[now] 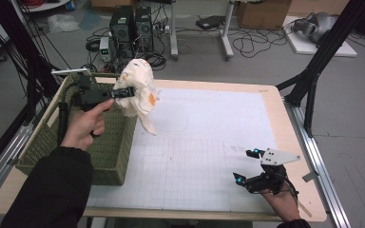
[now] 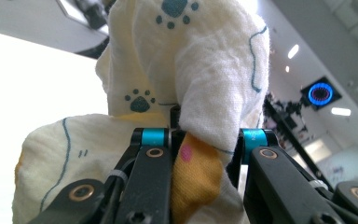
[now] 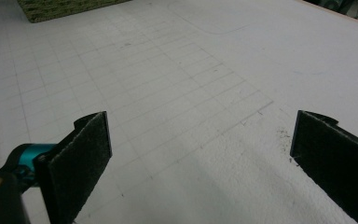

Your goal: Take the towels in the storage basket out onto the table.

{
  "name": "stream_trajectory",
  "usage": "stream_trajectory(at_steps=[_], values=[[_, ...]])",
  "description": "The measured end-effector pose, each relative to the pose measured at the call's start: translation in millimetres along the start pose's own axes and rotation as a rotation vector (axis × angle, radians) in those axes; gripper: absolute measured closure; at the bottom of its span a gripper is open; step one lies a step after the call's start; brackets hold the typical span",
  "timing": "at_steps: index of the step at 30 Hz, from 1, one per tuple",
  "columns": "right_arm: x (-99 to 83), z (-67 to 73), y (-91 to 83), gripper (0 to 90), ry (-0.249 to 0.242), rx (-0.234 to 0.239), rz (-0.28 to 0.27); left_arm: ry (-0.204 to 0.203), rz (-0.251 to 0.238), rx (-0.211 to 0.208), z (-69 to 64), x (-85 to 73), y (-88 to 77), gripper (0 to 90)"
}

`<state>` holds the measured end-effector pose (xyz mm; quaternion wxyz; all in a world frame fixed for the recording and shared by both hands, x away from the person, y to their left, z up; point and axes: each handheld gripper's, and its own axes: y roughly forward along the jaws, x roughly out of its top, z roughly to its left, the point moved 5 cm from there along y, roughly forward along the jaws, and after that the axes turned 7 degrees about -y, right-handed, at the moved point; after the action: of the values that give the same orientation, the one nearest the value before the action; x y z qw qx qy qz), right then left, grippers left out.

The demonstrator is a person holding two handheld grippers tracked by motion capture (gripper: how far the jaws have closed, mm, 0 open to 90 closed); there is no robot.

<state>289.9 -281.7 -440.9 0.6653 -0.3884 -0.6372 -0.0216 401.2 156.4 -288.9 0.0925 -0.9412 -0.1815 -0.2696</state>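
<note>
A cream cloth [image 1: 138, 90] with teal paw prints and an orange patch hangs in the air above the right rim of the green woven basket [image 1: 107, 156]. My left gripper [image 1: 123, 92] is shut on it, and the cloth drapes down toward the white grid mat [image 1: 204, 142]. In the left gripper view the cloth [image 2: 186, 93] bunches between the two jaws of the left gripper [image 2: 205, 140], with the orange patch pinched there. My right gripper [image 1: 246, 166] rests low at the mat's near right, open. In the right gripper view its pads [image 3: 81, 154] stand wide apart over bare mat.
The basket sits at the table's left edge. The wooden table [image 1: 290, 137] borders the mat on all sides. Beyond the far edge are computer towers [image 1: 132, 26], cables and a black frame post [image 1: 313, 71].
</note>
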Motion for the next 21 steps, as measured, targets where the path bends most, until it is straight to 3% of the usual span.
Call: stream_trajectory(at_steps=[10,21], values=[[0.9,-1.3,-1.6,4.3,0.002,-0.004,-0.010,0.027,0.069,0.024,-4.6,-19.7,50.6,79.1],[1.4,-1.5,-2.2,4.3,0.002,-0.002,-0.015,0.068,0.097,0.046,-16.2,-43.2,98.1,78.9]])
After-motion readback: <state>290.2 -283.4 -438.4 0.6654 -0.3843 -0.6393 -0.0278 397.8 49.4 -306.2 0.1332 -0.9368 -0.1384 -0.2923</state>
